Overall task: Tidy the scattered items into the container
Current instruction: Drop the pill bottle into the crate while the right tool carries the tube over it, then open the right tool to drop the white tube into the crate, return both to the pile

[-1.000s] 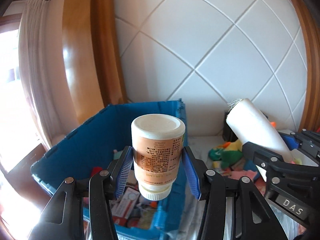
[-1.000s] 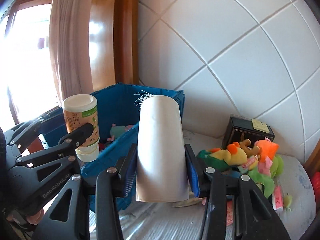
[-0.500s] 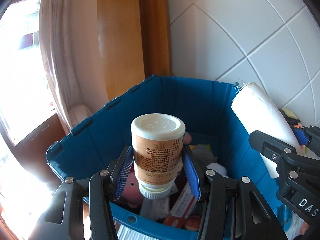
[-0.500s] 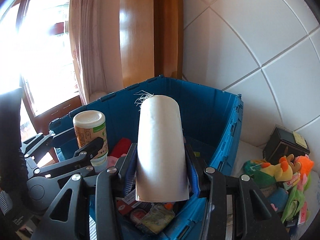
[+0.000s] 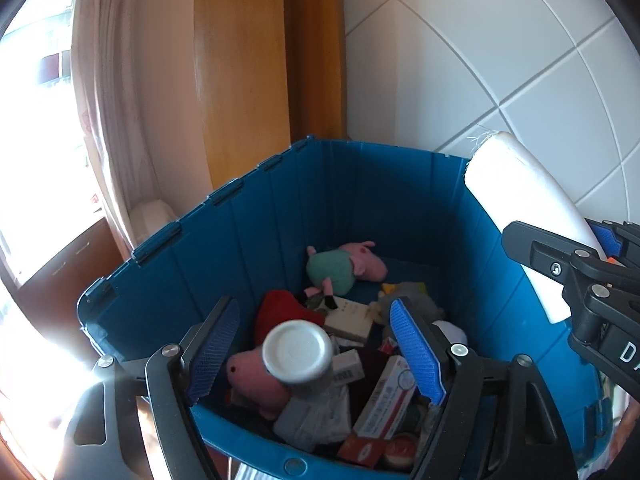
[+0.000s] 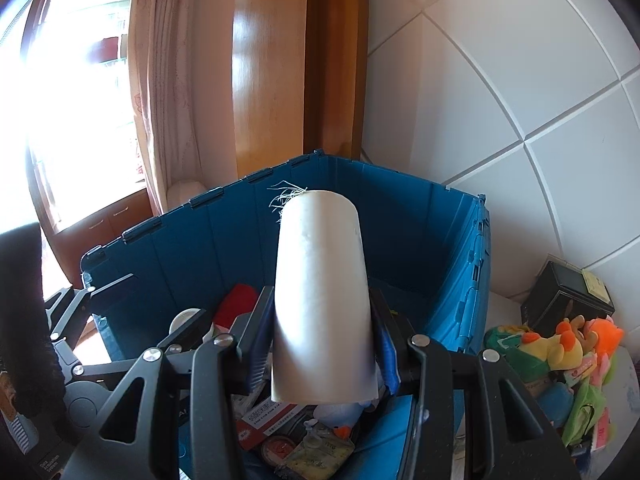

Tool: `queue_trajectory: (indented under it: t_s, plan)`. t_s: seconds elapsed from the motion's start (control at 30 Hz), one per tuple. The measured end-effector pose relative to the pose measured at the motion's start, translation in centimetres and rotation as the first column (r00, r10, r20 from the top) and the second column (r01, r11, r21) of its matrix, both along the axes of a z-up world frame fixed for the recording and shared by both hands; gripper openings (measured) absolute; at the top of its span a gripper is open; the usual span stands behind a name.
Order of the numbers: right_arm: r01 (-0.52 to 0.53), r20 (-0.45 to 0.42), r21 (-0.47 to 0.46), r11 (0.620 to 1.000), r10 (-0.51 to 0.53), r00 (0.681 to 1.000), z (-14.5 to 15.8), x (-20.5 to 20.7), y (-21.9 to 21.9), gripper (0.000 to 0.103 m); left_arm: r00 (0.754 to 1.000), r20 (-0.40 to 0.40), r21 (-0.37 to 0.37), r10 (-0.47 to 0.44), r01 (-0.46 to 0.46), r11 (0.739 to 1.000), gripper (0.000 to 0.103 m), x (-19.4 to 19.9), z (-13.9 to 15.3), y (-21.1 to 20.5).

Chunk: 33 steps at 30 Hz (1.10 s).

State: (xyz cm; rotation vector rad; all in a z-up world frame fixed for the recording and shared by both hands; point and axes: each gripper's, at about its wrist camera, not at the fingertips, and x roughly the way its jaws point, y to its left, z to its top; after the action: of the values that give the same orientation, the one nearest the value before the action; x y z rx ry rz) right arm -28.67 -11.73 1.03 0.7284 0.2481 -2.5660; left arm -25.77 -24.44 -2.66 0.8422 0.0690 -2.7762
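White tiles cover the wall (image 6: 500,80) behind the scene, meeting a varnished wooden door frame (image 6: 280,68) and a pale curtain (image 6: 160,92) beside a bright window. A deep blue crate (image 5: 360,208) sits with its far corner against the frame, and it holds a jumble: a pink pig plush in a teal shirt (image 5: 344,266) near the far wall, a second pink pig plush (image 5: 252,382) at the near-left corner, a red soft toy (image 5: 280,310), small cartons (image 5: 384,396).

The left gripper (image 5: 316,352) hangs over the crate's near edge with its blue-padded fingers spread wide and touching nothing. Between and below them a bottle (image 5: 298,354) stands on the pile, its long axis roughly upright, its round white end facing the camera; whether it has come to rest cannot be told.

The right gripper (image 6: 322,350) is clamped on a white roll (image 6: 322,296), one pad on each side of its lower part. The roll stands upright over the crate's interior, long axis pointing up and away, loose fibres fraying from its top end.

Right of the crate, on a pale cloth-covered surface (image 6: 632,392), lie a dark box (image 6: 568,294) and a heap of bright plush toys (image 6: 560,352).
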Motion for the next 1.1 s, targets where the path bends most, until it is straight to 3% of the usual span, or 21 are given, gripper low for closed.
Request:
queue_trajectory:
  t_s: [0.1,0.23,0.7,0.87,1.1]
  plan:
    - [0.003,-0.006,0.0,1.0,-0.003,1.0,0.1,0.0,-0.3,0.044,1.0,0.006,0.006,0.004,-0.004,1.0,0.079,0.2,-0.1,-0.2]
    - [0.018,-0.02,-0.006,1.0,-0.018,1.0,0.5,0.4,-0.2,0.074,1.0,0.011,0.01,0.008,-0.008,1.0,0.08,0.5,-0.3,-0.4]
    - [0.073,-0.014,-0.031,0.997,-0.074,0.997,0.4,2.7,4.3,0.081,1.0,0.001,0.011,-0.022,0.022,1.0,0.086,2.8,0.2,2.6]
    - [0.098,-0.03,-0.049,0.994,-0.099,0.995,1.1,4.4,7.1,0.093,0.999,0.006,0.008,-0.033,0.032,0.999,0.086,3.8,0.7,4.3]
    - [0.123,-0.046,-0.063,0.99,-0.126,0.991,1.6,6.9,10.8,0.096,0.999,0.008,-0.011,-0.048,0.048,0.999,0.086,5.9,1.6,7.1]
